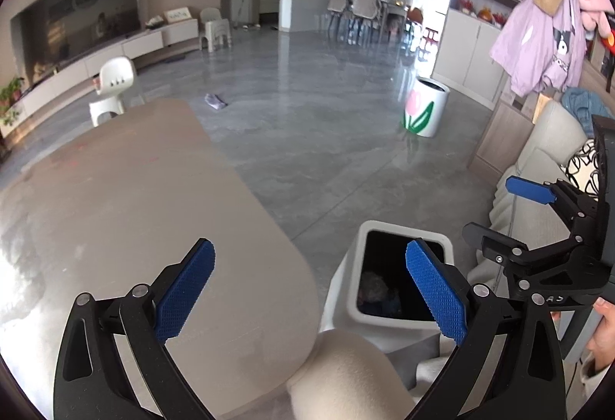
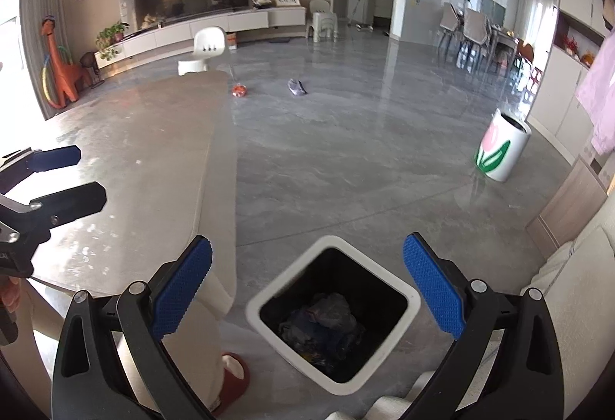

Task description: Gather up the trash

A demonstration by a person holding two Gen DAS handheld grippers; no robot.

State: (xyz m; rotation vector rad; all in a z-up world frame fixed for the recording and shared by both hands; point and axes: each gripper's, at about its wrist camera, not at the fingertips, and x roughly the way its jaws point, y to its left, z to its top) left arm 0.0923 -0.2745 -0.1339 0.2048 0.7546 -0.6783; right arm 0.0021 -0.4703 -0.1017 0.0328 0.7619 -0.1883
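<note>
While both hang empty, the right gripper (image 2: 307, 285) is spread wide above the white square trash bin (image 2: 333, 308), crumpled dark trash (image 2: 326, 320) at its bottom; the left gripper (image 1: 310, 289), also spread, straddles the counter (image 1: 134, 208) edge. Farther out on the floor: an orange wrapper (image 2: 240, 90), a grey scrap (image 2: 296, 87), a tulip-painted bin (image 2: 499, 149).
</note>
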